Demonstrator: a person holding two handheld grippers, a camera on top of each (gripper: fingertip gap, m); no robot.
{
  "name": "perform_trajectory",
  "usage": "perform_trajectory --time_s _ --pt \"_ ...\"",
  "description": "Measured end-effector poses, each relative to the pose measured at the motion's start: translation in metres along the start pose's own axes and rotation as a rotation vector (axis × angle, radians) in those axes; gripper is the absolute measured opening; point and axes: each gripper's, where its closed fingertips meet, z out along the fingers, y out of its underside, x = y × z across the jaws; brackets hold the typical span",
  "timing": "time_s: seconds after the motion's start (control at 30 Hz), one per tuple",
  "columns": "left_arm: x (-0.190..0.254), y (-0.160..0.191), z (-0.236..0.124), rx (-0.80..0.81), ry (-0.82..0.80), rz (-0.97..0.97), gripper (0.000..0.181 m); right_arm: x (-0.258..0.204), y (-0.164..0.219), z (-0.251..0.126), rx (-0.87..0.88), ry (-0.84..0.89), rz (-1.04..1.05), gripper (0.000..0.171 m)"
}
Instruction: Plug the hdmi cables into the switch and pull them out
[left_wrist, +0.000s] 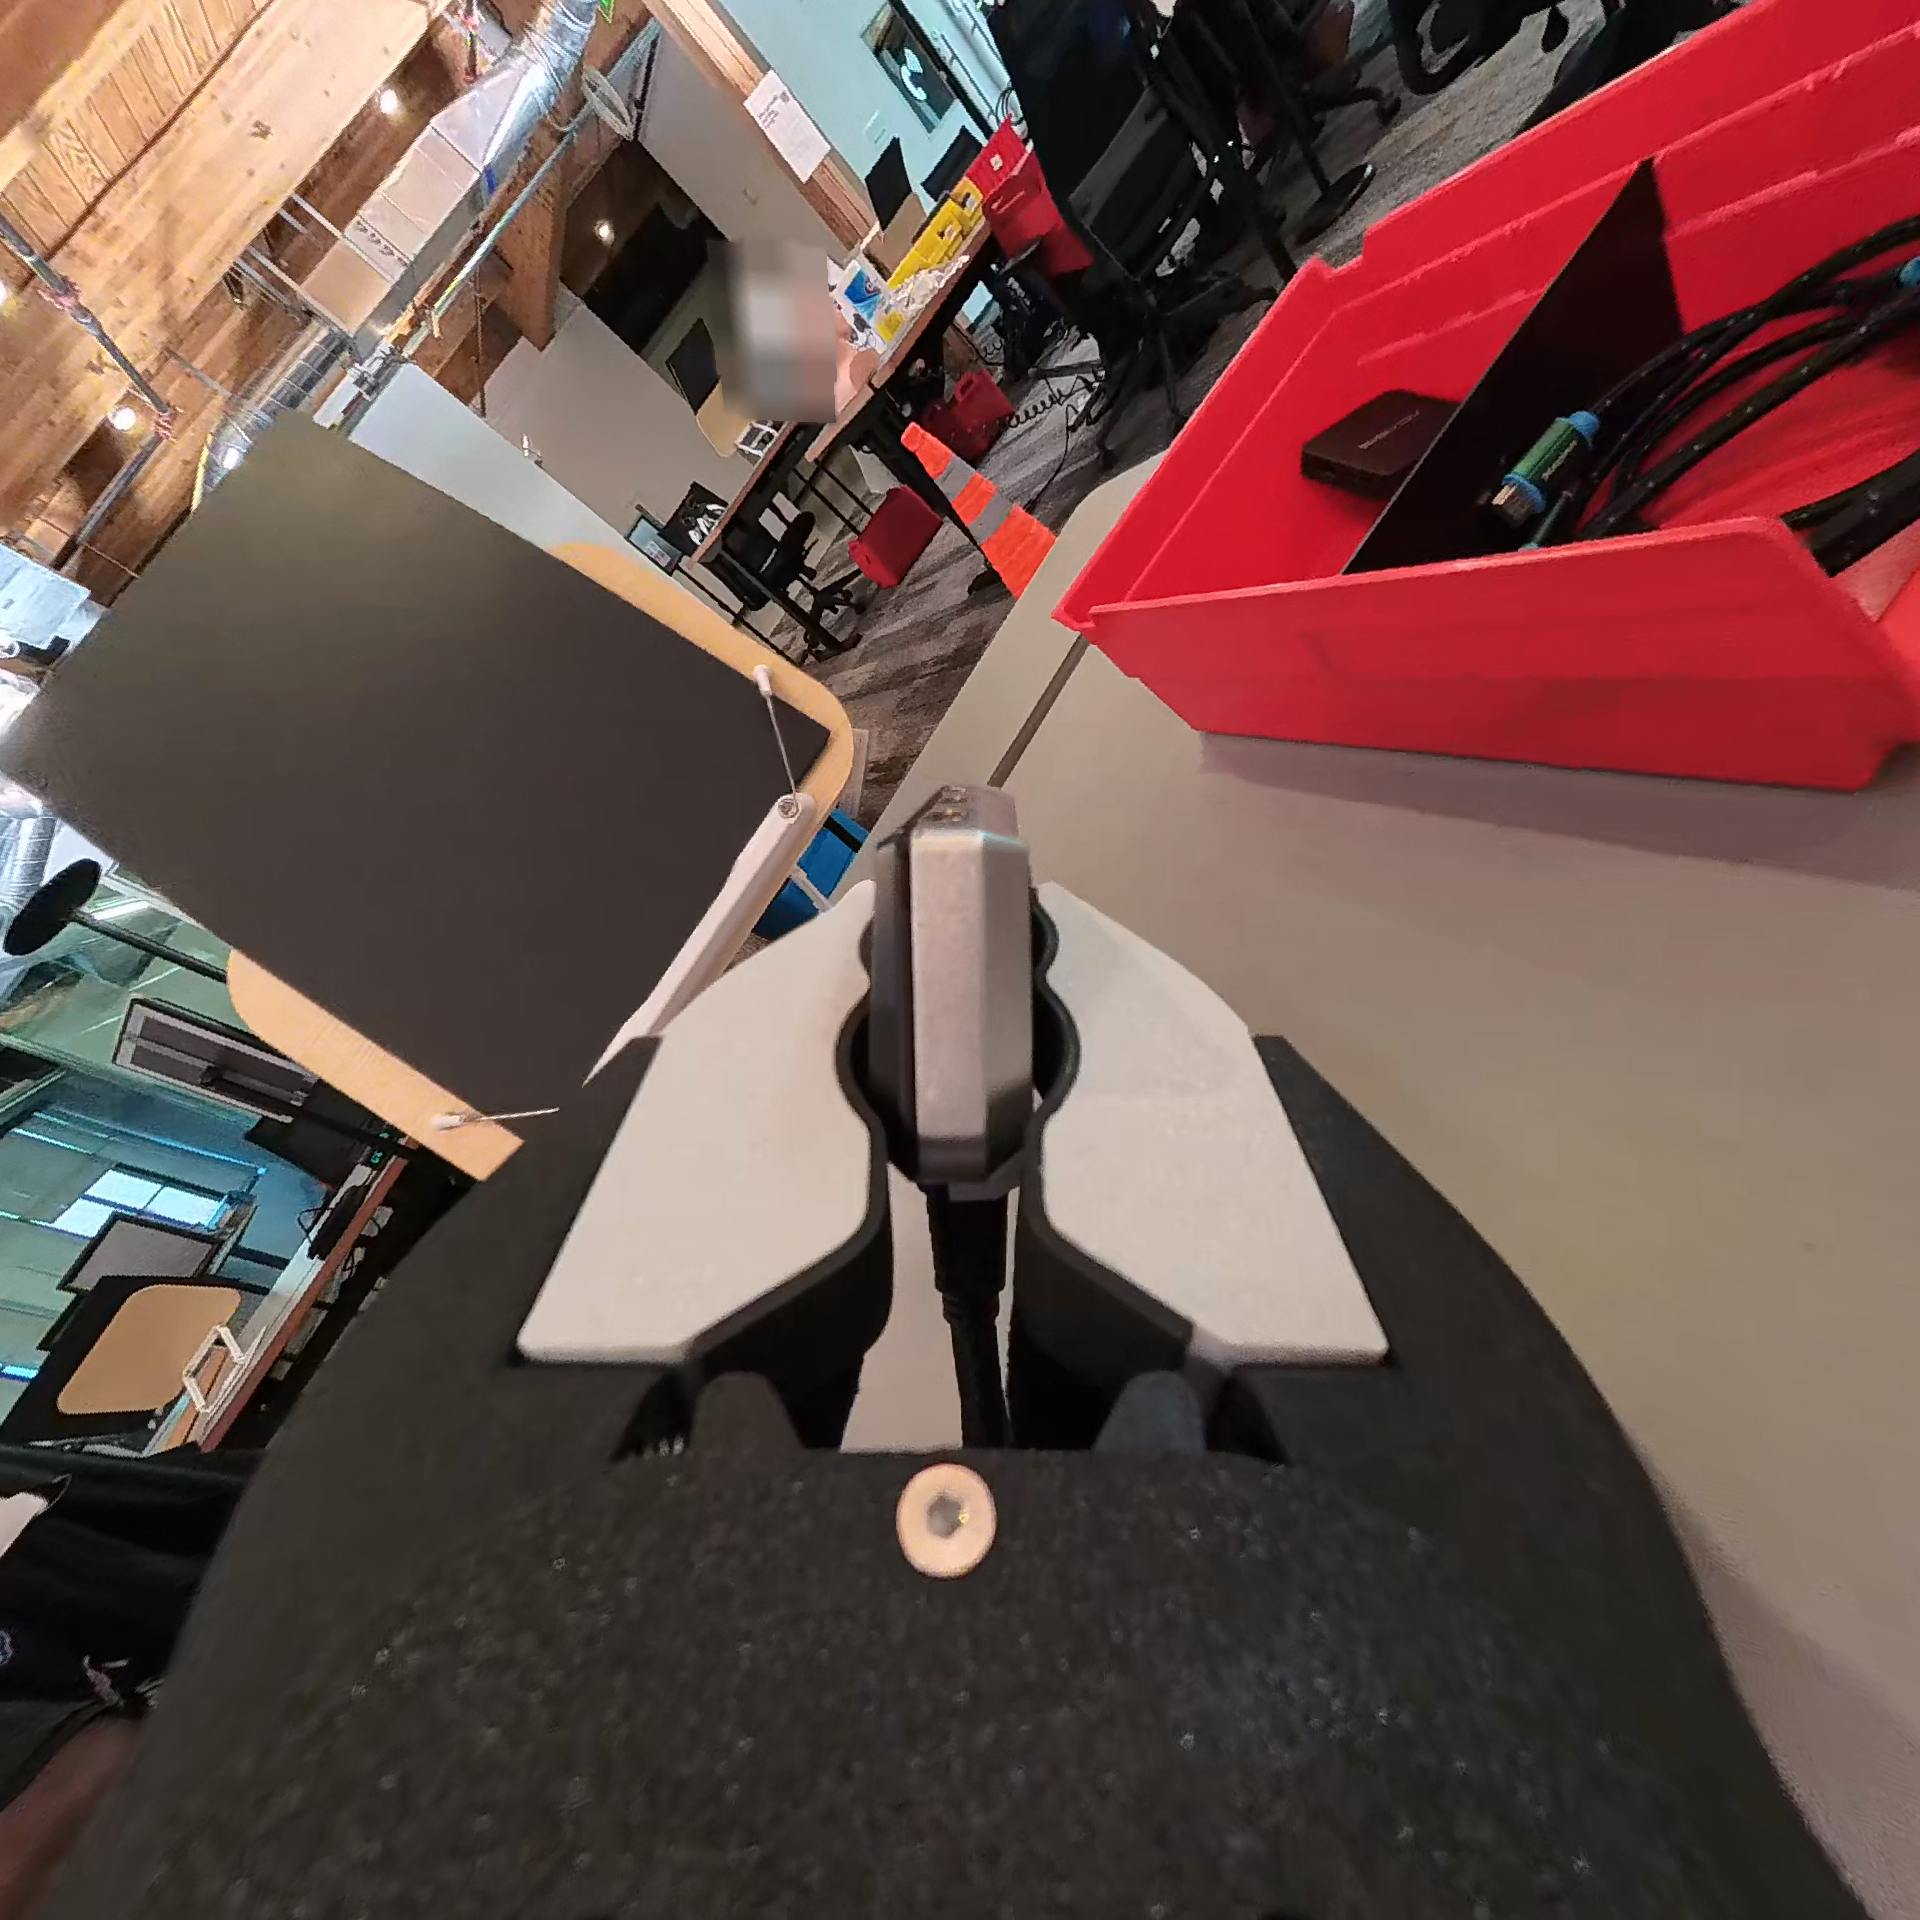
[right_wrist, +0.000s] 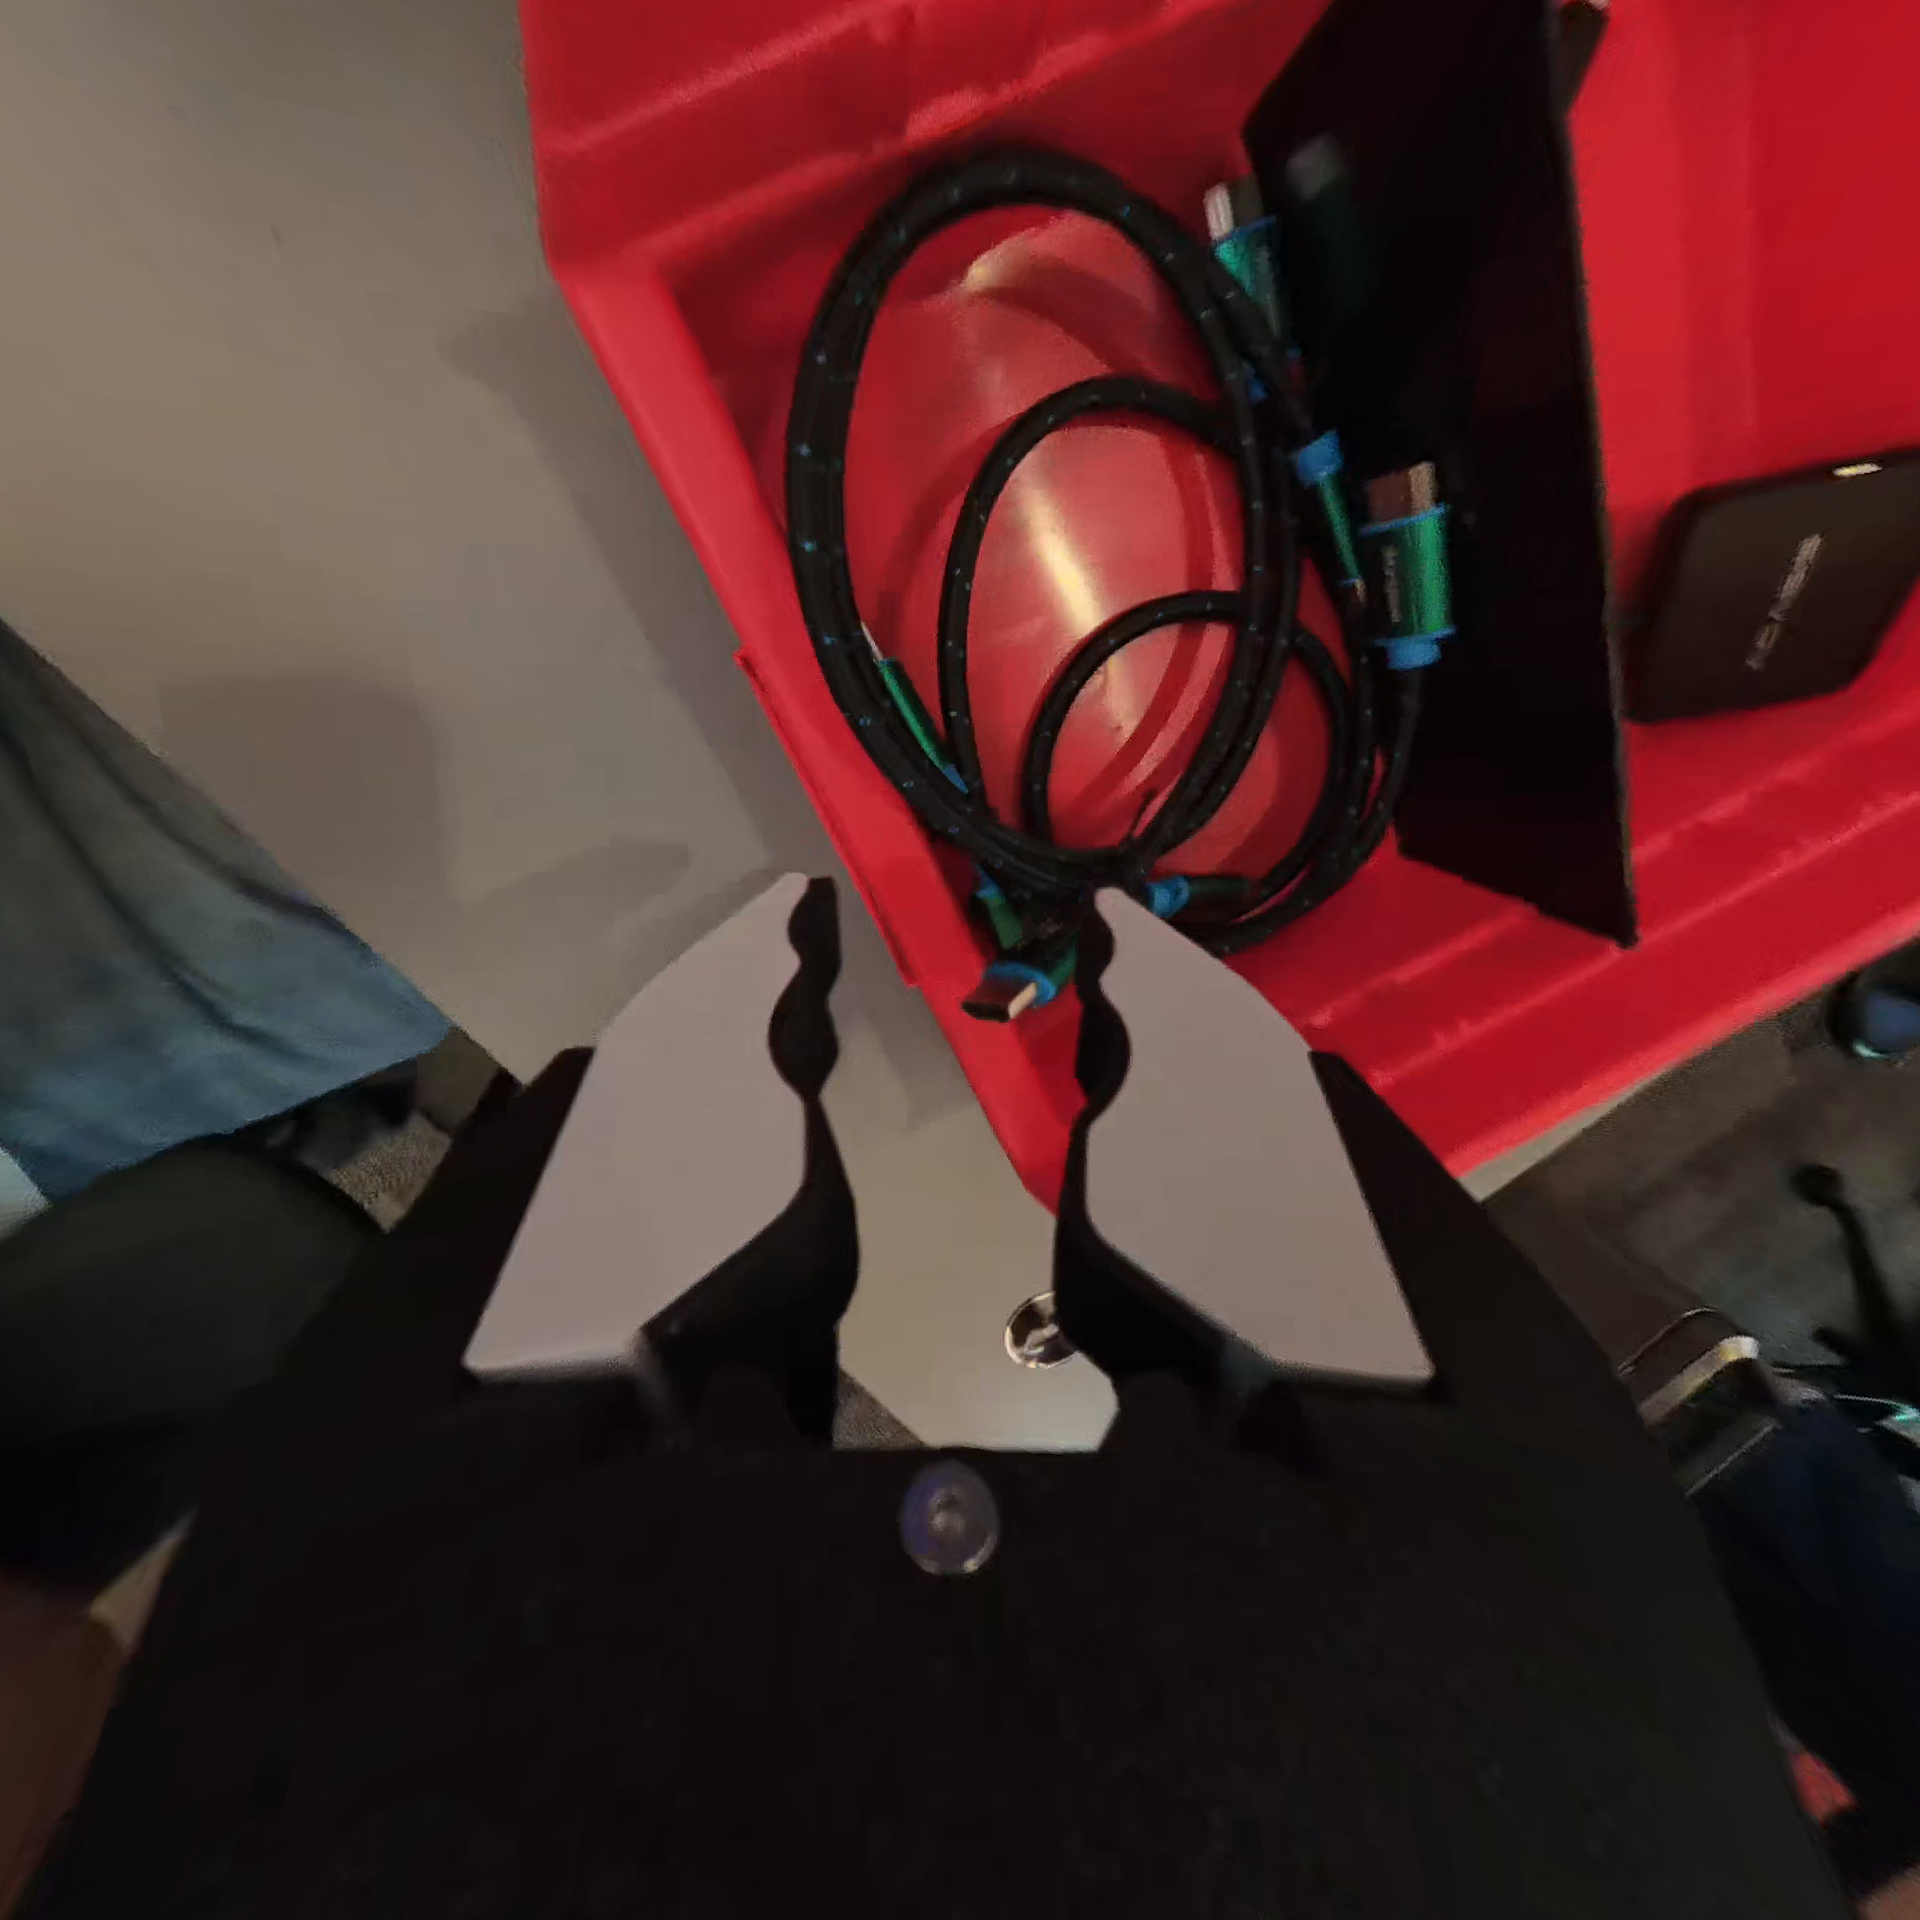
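Holding the switch (left_wrist: 951, 997) pinched in my left hand-held gripper (left_wrist: 951, 935), I see the spread right hand-held gripper (right_wrist: 961, 914) nearer the cable plug (right_wrist: 1003, 992), just ahead, lying crosswise in the red bin (right_wrist: 1662, 935).

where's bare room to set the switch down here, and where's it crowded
Free: the grey table between the left hand-held gripper, shut on the grey switch, and the red bin; also the table left of the bin in the right wrist view. Crowded: the bin compartment with coiled hdmi cables, beside the black divider. The right hand-held gripper is open there.
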Motion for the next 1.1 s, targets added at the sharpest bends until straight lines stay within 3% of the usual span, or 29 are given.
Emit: perform_trajectory --time_s 0.13,0.27,0.33,0.47,0.6,0.7,0.8,1.1 --pt "0.005 0.000 -0.002 0.004 0.037 -0.020 0.022 0.006 -0.004 0.030 -0.010 -0.026 -0.011 0.018" --pt "0.008 0.001 -0.004 0.010 0.148 -0.133 0.022 0.014 0.001 0.019 -0.009 -0.030 0.057 0.023" --pt "0.010 -0.004 -0.006 0.051 0.273 -0.228 0.022 0.005 -0.017 0.003 0.109 -0.056 0.040 0.023" --pt "0.014 -0.027 -0.027 0.182 0.579 -0.465 0.022 -0.023 -0.088 -0.033 0.448 -0.140 -0.030 0.043" --pt "0.008 -0.048 -0.050 0.290 0.757 -0.622 0.022 -0.076 -0.176 -0.065 0.844 -0.347 -0.083 0.040" --pt "0.010 -0.055 -0.062 0.314 0.851 -0.664 0.022 -0.092 -0.208 -0.084 0.992 -0.443 -0.057 0.035" --pt "0.018 -0.056 -0.066 0.299 0.888 -0.646 0.022 -0.112 -0.215 -0.094 1.021 -0.585 -0.066 0.035" --pt "0.054 -0.061 -0.069 0.246 0.974 -0.561 0.022 -0.127 -0.213 -0.075 0.922 -0.573 -0.134 0.022"
